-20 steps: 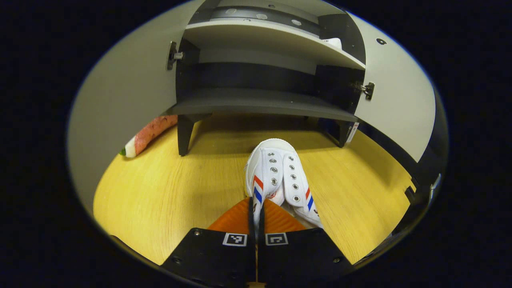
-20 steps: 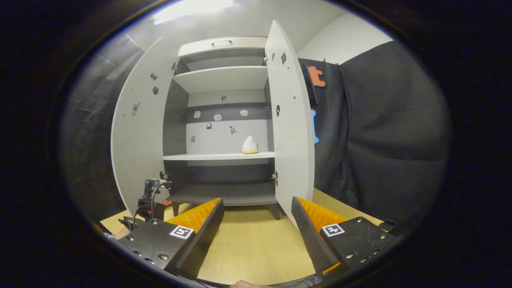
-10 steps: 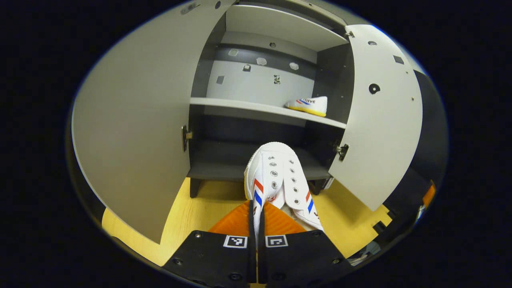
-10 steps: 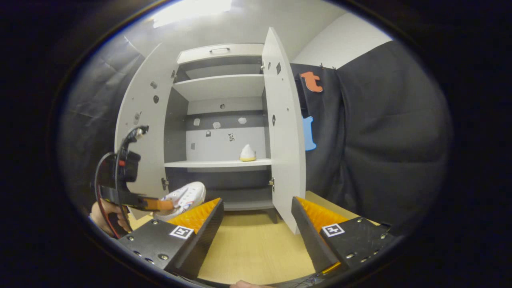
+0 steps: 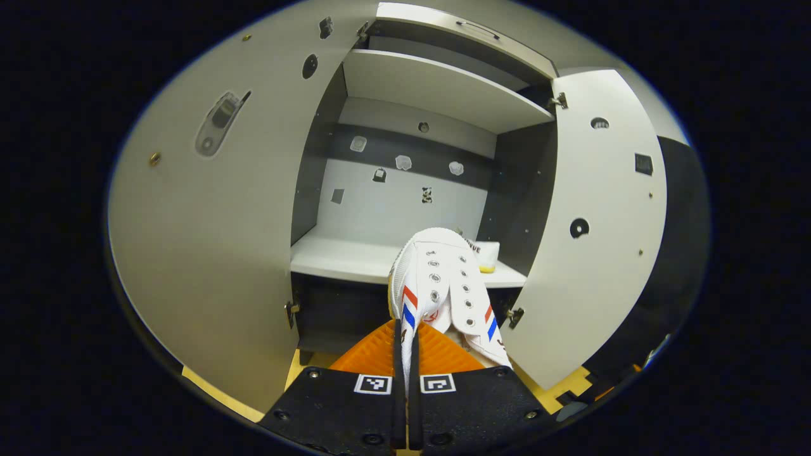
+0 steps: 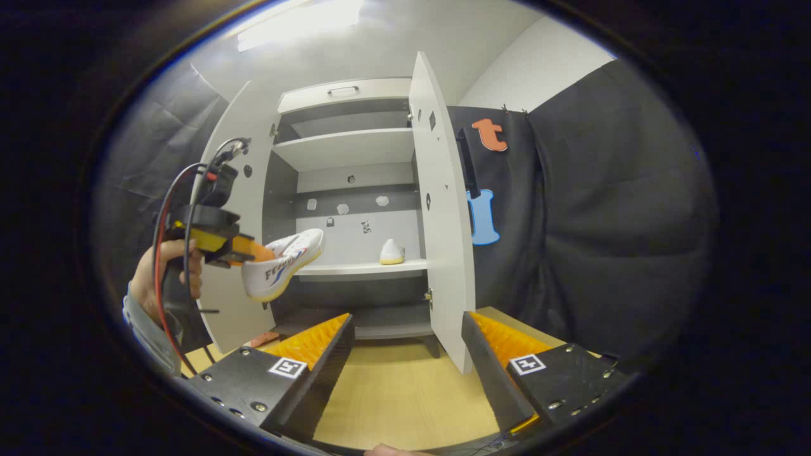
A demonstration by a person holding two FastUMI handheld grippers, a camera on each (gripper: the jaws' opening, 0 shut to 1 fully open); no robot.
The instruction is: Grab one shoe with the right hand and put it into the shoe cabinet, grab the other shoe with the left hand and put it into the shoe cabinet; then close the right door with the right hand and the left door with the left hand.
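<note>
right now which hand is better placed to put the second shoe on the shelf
Left. The left claw is shut on the shoe, held level with the shelf in front of the open cabinet. The right claw is open, empty and low.

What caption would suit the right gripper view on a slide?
Open right gripper faces the open shoe cabinet; left gripper lifts a white shoe toward the shelf holding its mate.
</note>
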